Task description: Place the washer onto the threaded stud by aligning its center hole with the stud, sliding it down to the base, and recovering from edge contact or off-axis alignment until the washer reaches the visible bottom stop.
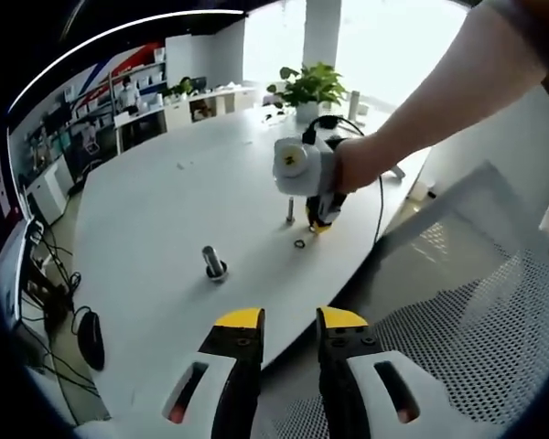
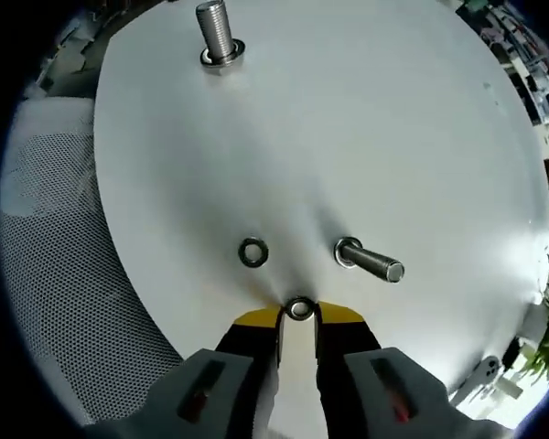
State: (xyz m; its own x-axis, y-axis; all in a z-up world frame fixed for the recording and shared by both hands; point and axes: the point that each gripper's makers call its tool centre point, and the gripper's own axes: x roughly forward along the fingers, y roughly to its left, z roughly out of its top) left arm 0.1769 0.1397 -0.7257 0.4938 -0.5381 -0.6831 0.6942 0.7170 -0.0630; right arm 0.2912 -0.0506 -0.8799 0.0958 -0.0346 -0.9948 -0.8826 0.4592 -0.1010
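In the right gripper view my right gripper (image 2: 298, 315) is shut on a small steel washer (image 2: 299, 308), pinched at the very tips of its yellow jaws just above the white table (image 2: 393, 137). A slim threaded stud (image 2: 373, 262) stands close ahead to the right. A second washer (image 2: 252, 251) lies flat ahead to the left. The left gripper view shows the right gripper (image 1: 321, 222) held by a hand, pointing down beside the slim stud (image 1: 290, 210) and the loose washer (image 1: 299, 243). My left gripper (image 1: 291, 320) hangs open at the table's near edge.
A thicker threaded stud (image 2: 218, 32) with a collar at its base stands farther off, seen also as the stud (image 1: 215, 263) nearer my left gripper. A mesh chair (image 1: 476, 302) sits by the table edge. A potted plant (image 1: 309, 87) and cables lie at the far end.
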